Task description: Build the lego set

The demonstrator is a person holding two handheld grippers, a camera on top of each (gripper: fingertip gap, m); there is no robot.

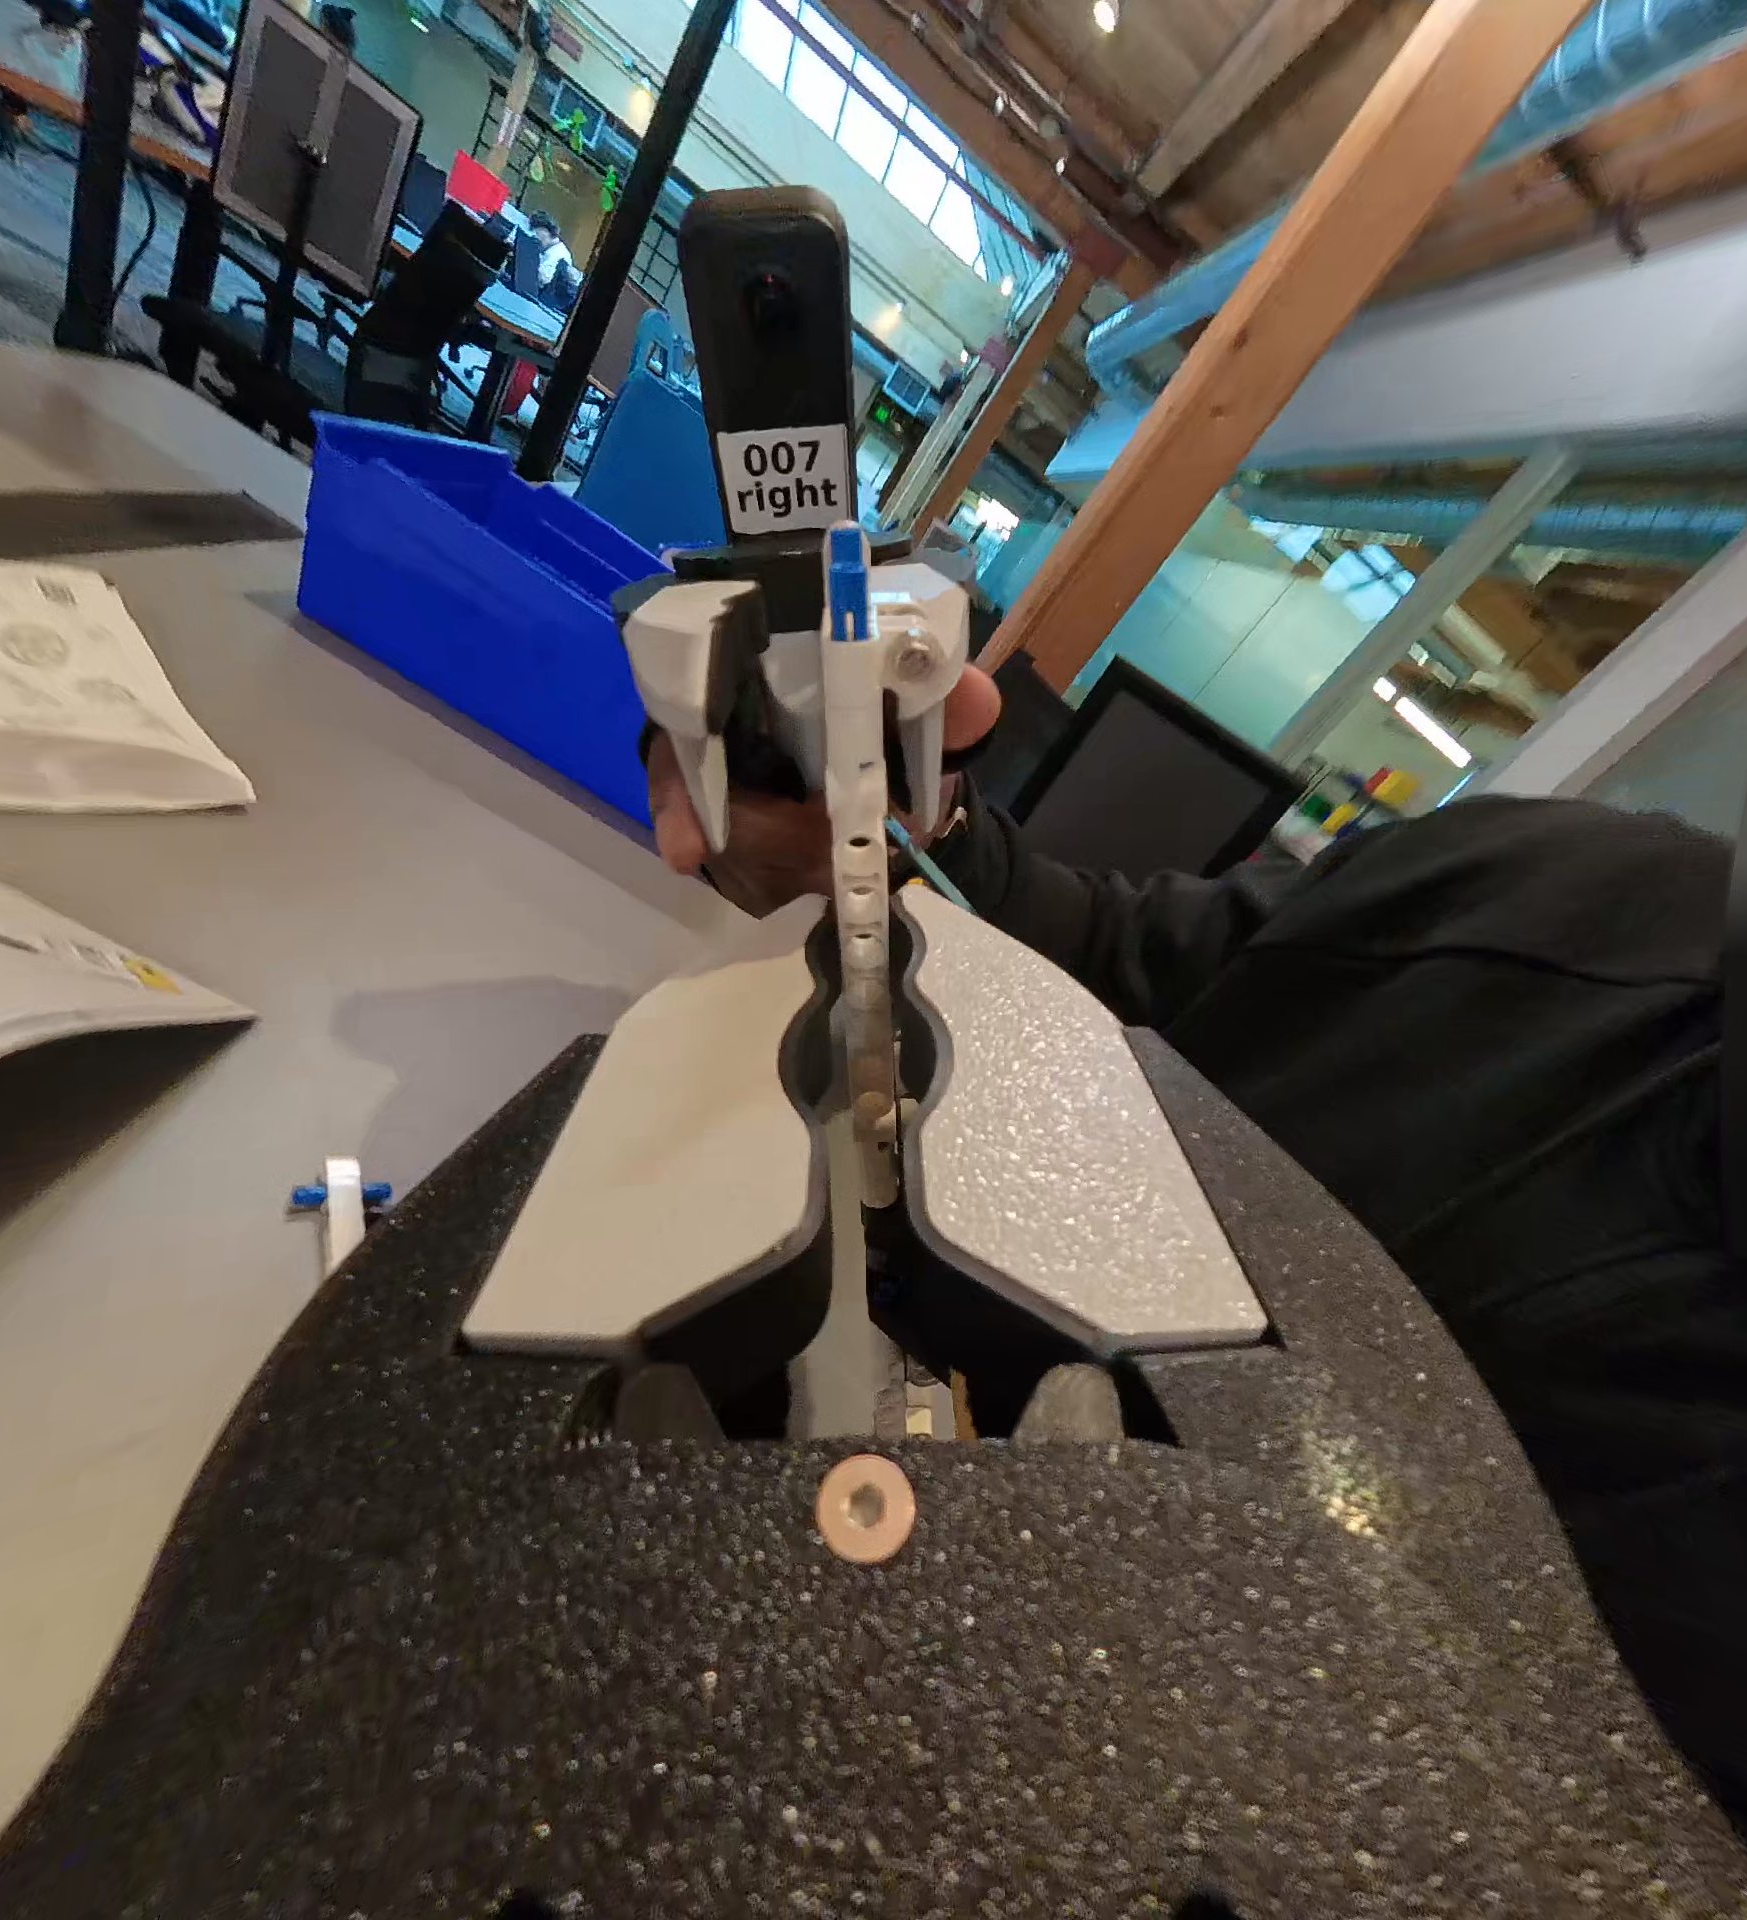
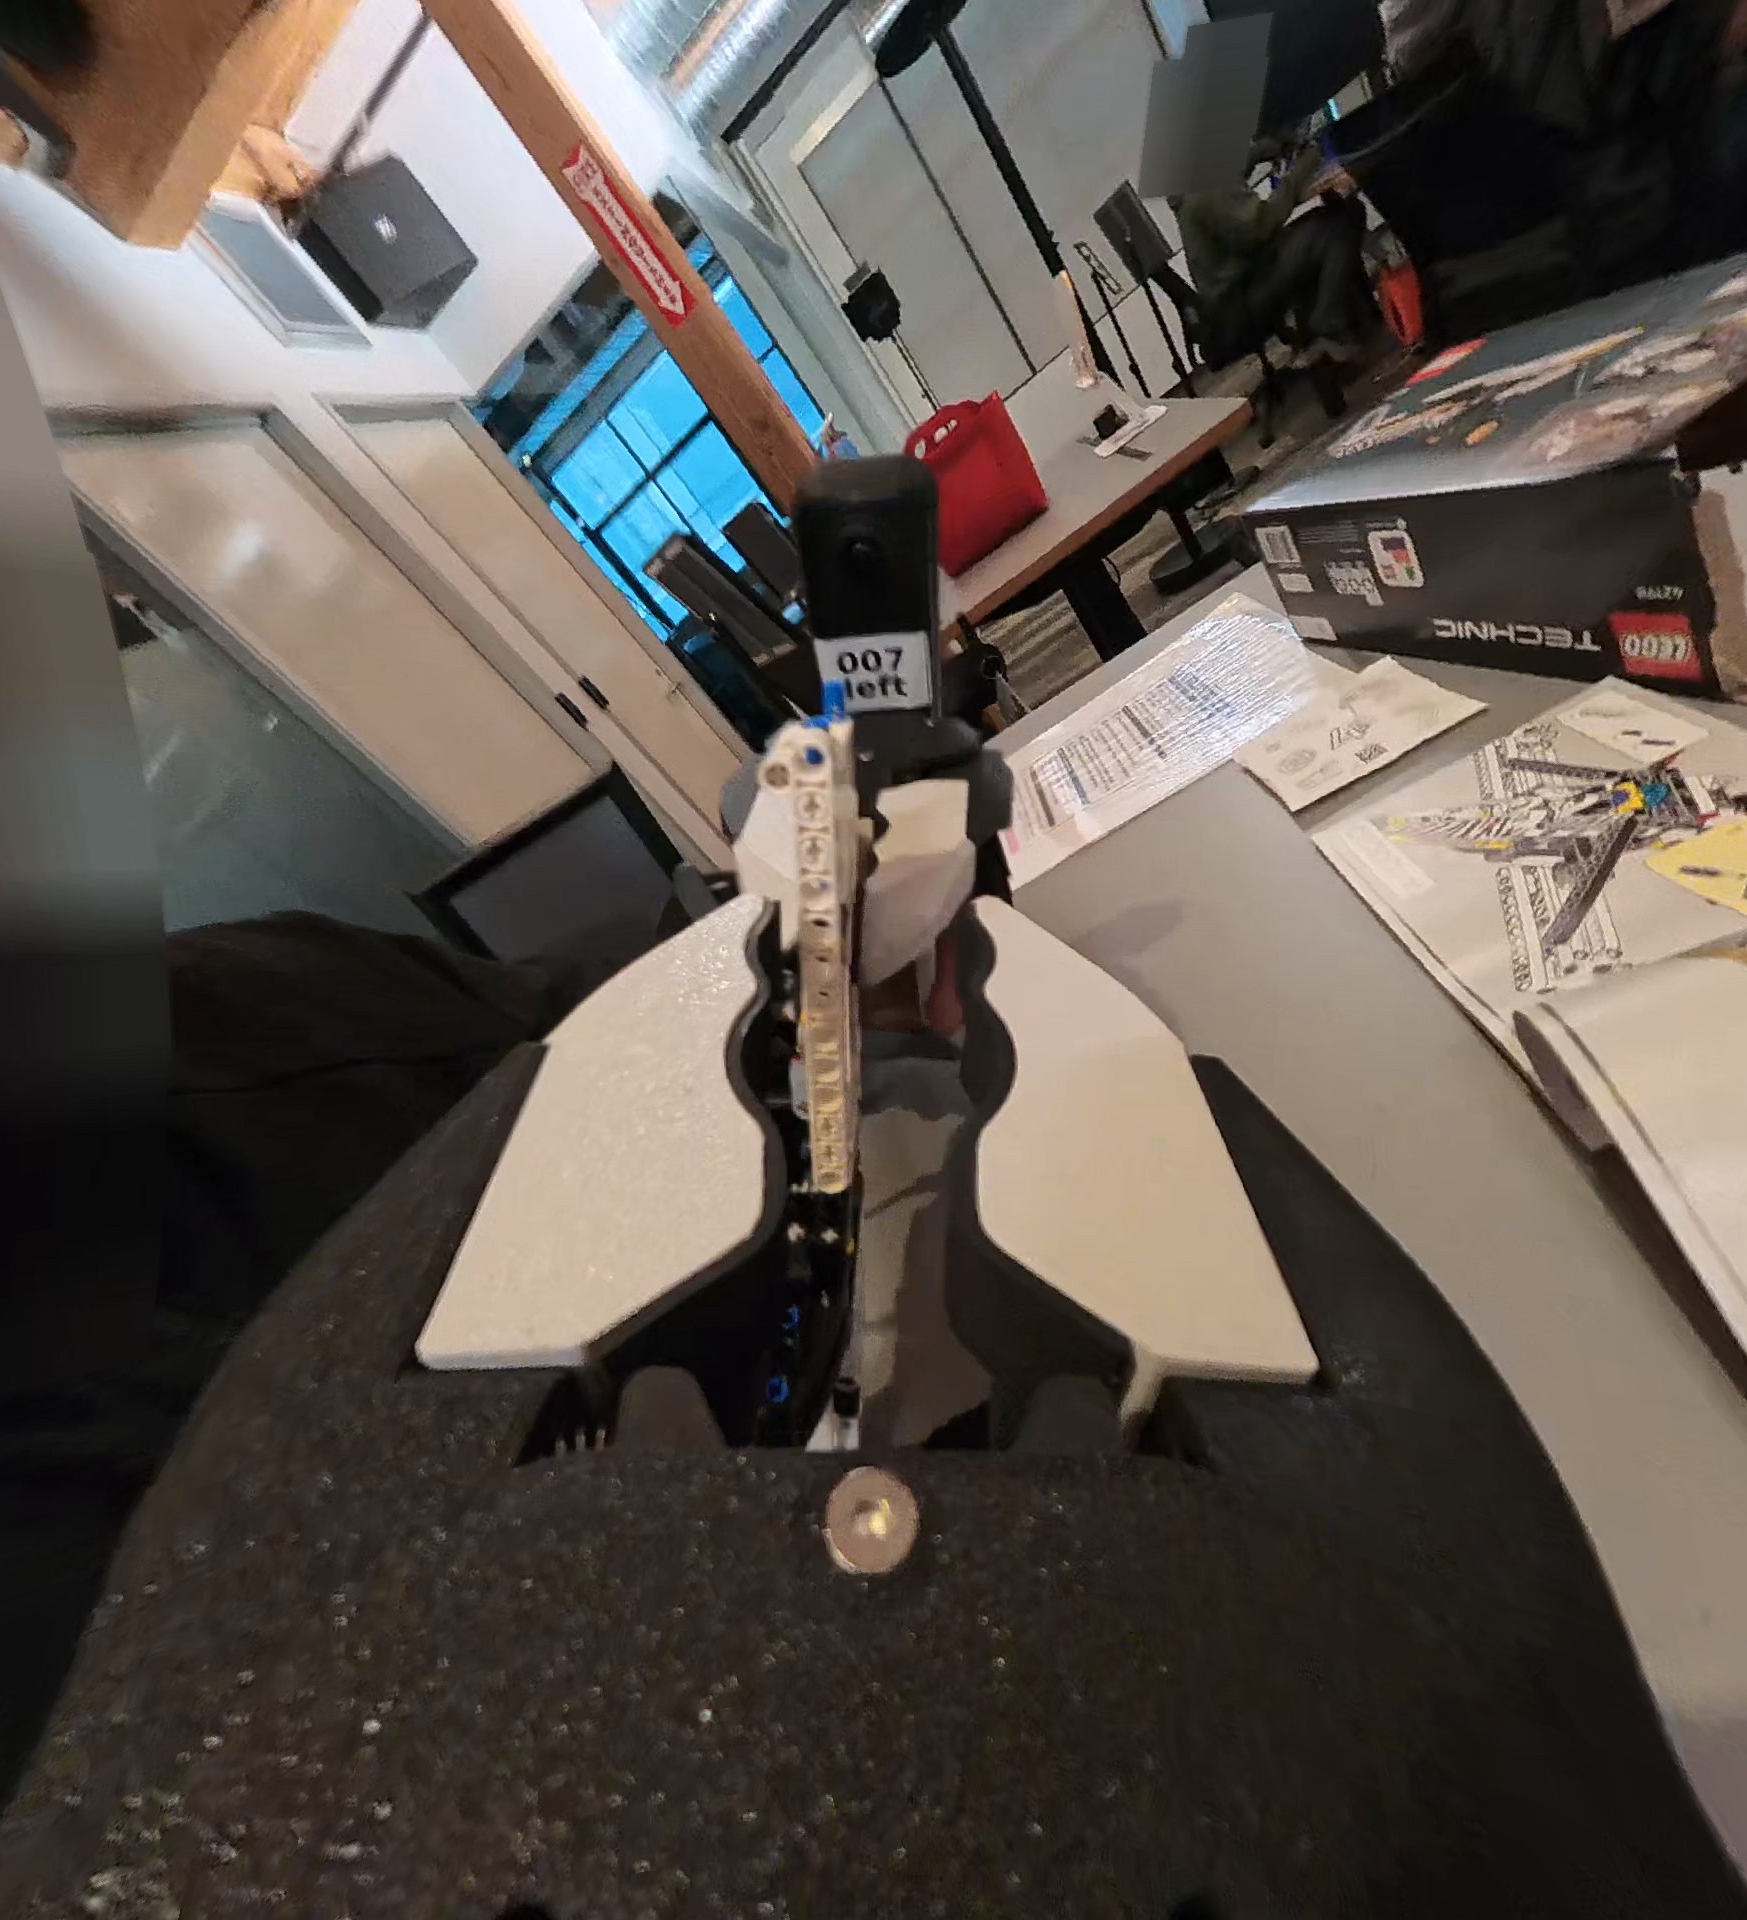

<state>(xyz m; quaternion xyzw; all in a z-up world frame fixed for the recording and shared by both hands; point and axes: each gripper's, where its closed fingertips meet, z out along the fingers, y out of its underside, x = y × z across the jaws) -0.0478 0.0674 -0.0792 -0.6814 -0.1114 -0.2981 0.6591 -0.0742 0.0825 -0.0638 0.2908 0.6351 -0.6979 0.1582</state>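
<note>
Left wrist view shows the grey bench (image 1: 433, 883), a blue bin (image 1: 453, 592) and open booklets (image 1: 48, 675). Above the bench, the left gripper (image 1: 864, 925) has its jaws clenched on one end of a long white holed beam (image 1: 861, 831). The right gripper (image 2: 864, 914) faces it with jaws released. The beam's far end, tipped with a blue pin (image 1: 845, 582), stands between them, close by one pad and clear of the other.

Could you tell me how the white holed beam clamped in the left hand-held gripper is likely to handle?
The beam looks like rigid plastic: it juts out straight, unsagging. Thin and perforated, it is probably light. Its blue pin might pop loose if knocked.
</note>
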